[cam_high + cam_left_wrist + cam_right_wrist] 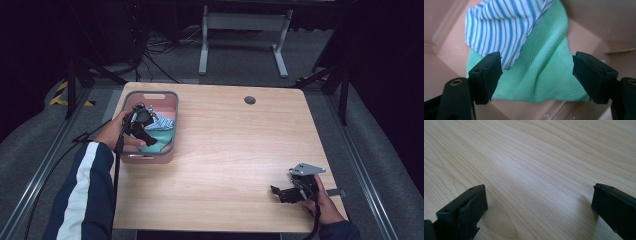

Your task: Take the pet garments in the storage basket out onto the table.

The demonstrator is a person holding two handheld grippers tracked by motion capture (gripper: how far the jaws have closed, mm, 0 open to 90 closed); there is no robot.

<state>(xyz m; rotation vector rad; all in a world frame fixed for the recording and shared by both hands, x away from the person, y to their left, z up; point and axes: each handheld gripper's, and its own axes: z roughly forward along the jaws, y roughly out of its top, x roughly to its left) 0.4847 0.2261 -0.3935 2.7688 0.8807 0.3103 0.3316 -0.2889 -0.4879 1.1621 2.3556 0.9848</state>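
No brand, label or writing can be read. A light wooden table (225,150) is seen mid-frame on grey carpet, with dark curtains and a white desk frame (245,35) at the top. At upper left a pink basket (172,107) holds a green cloth (544,72) and a striped cloth (501,27). The left gripper (536,72) is held wide open over the green cloth. At lower right, the right gripper (539,205) is parted above bare wood.
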